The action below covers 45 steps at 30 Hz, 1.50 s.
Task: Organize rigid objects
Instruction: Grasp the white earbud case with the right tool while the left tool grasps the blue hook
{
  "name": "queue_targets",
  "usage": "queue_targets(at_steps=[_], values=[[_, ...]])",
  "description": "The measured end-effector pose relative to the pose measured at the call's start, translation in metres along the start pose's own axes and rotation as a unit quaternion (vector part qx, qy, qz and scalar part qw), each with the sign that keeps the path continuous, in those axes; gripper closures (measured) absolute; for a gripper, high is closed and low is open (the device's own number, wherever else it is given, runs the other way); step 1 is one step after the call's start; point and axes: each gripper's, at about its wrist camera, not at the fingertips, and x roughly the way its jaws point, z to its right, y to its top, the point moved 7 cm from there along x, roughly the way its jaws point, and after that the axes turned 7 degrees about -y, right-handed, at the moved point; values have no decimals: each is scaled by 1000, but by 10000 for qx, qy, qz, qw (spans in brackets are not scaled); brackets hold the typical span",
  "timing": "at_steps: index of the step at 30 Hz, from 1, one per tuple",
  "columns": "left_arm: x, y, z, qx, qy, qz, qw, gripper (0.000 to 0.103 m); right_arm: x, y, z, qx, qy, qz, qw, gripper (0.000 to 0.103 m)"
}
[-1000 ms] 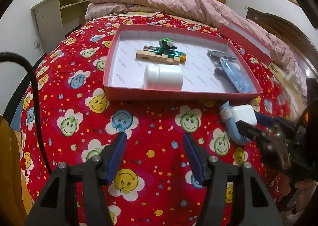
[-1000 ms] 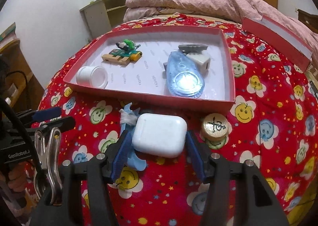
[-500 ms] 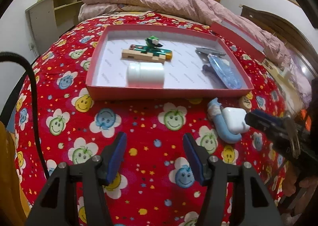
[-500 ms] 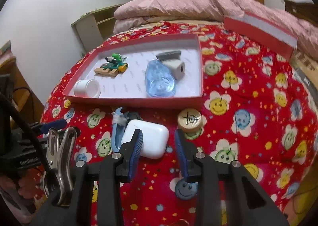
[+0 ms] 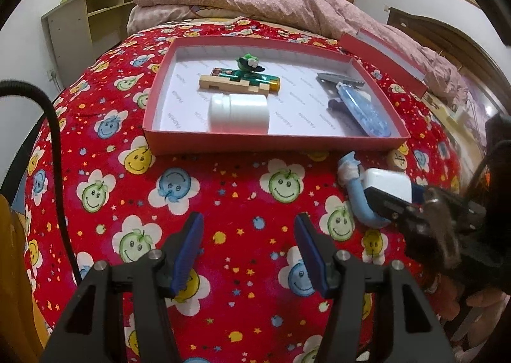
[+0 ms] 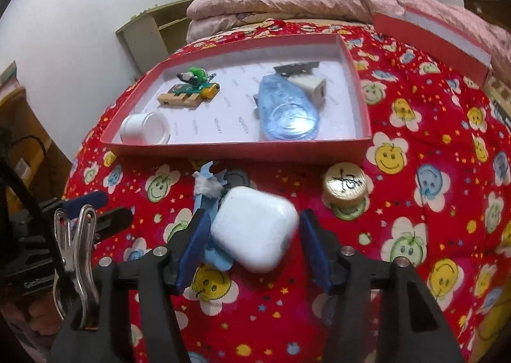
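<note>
The white earbud case [image 6: 255, 228] lies on the red bedspread [image 6: 415, 203] in front of the red box [image 6: 236, 149], tilted, with its long axis running from upper left to lower right in the right wrist view. It sits between the 2 blue fingers [image 6: 194, 244] of the right gripper [image 6: 252, 248], whose jaws have just been opening; a gap shows on both sides, so the pads do not press on it. This gripper points downward toward the bed. Under the case lies a light blue curved piece [image 6: 207, 200], and a round wooden piece [image 6: 346, 184] rests just beside the box. The left gripper [image 5: 249, 254] hangs over the bedspread with its fingers apart and nothing between them, pointing down toward the box.
</note>
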Motion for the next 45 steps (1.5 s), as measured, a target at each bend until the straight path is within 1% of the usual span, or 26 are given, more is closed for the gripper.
queue_targets(at_steps=[1,6,9,12,15,18,23,27,29,31,33,36,42,44,45], values=[[0,0,0,-13,0,-2,10000,41,0,0,0,-33,-74,33,10000,46],[2,1,-1,-109,-83,-60,9999,41,-7,1,6,77,-75,106,9999,46],[5,3,3,-109,-111,-99,9998,41,-19,1,19,161,-167,209,9995,46],[5,8,12,-71,-197,-77,9998,41,-30,-4,34,261,-290,212,9990,46],[4,11,25,13,-298,-57,9995,41,-42,-16,47,260,-398,176,9987,46],[8,15,42,151,-414,-81,9990,41,-49,-31,52,234,-411,97,9988,46],[19,21,68,342,-478,-109,9982,41,-52,-57,55,312,-302,-65,9990,46],[33,20,82,414,-450,-232,9979,43,-51,-64,52,295,-315,-33,9991,46],[41,18,86,448,-395,-297,9978,49,-51,-66,48,228,-313,6,9992,46],[48,15,91,529,-320,-344,9975,52,-51,-68,46,207,-296,36,9993,45],[50,14,94,700,-147,-268,9971,54,-52,-70,46,188,-309,79,9993,45],[52,13,96,839,-47,-252,9961,56,-52,-72,45,155,-307,94,9994,45],[54,15,95,888,124,-183,9958,67,-54,-74,45,152,-257,64,9995,45],[53,16,93,852,193,-161,9960,79,-55,-76,46,160,-227,40,9996,45],[51,16,90,814,175,-154,9964,82,-56,-76,46,164,-217,42,9996,45]])
